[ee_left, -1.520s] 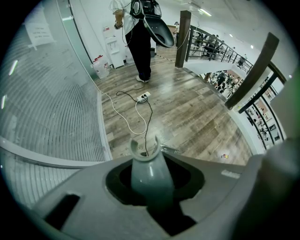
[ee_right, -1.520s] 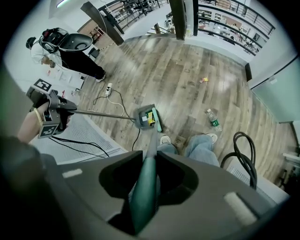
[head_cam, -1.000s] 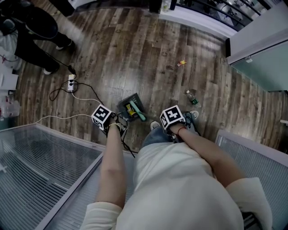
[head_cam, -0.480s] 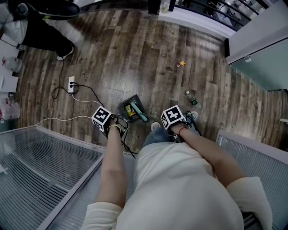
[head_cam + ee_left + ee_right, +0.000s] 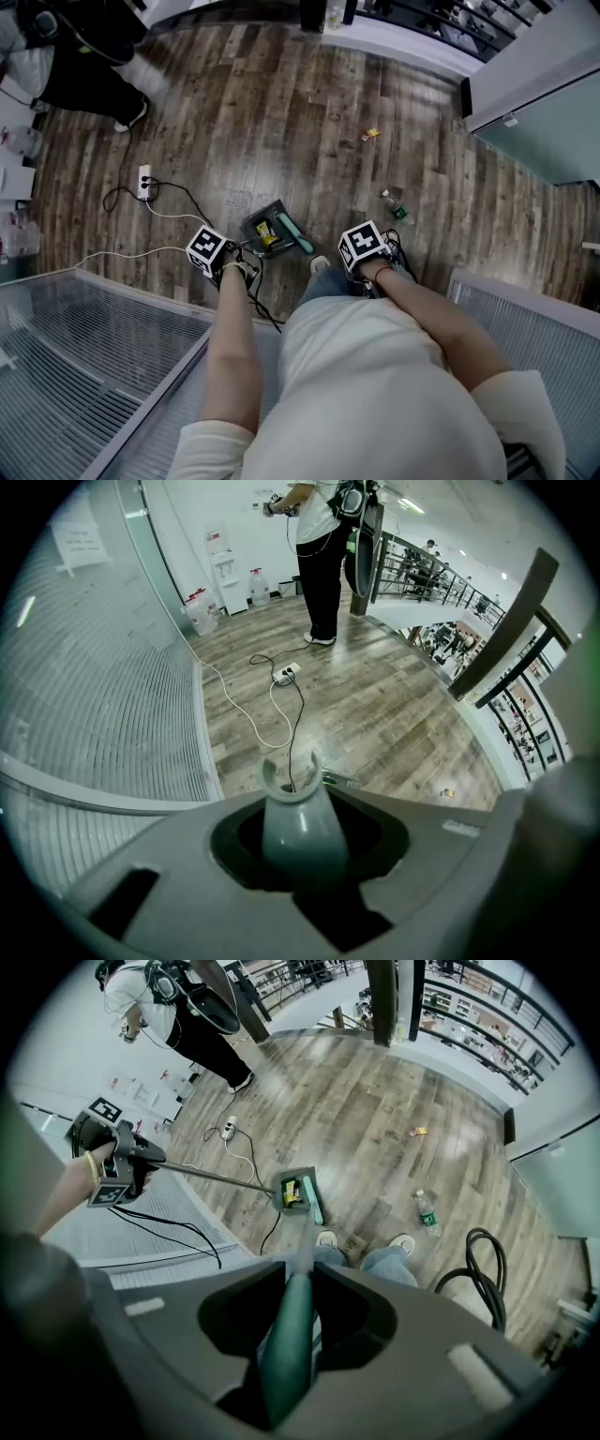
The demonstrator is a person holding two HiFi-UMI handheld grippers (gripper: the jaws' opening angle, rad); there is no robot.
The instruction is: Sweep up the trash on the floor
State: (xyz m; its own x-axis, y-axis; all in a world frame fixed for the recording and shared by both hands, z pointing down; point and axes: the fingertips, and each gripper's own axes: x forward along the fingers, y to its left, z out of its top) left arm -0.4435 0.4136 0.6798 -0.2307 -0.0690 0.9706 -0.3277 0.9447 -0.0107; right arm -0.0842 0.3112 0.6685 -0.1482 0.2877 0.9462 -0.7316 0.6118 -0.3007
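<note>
A dark dustpan sits on the wood floor with a yellow scrap inside it. The teal broom head rests against its right side. My left gripper is shut on the grey dustpan handle, which runs as a long rod to the pan. My right gripper is shut on the teal broom handle. A small plastic bottle lies to the right of the broom, near my shoes. A yellow-red wrapper lies farther off.
Ribbed glass panels stand at my left and right. A power strip with white and black cables lies on the floor to the left. A person stands at the far left. A black hose coil lies by my right foot.
The person at the far left has stepped away up the floor. My left gripper has shifted slightly left and down. Dustpan, broom and trash stay where they were.
</note>
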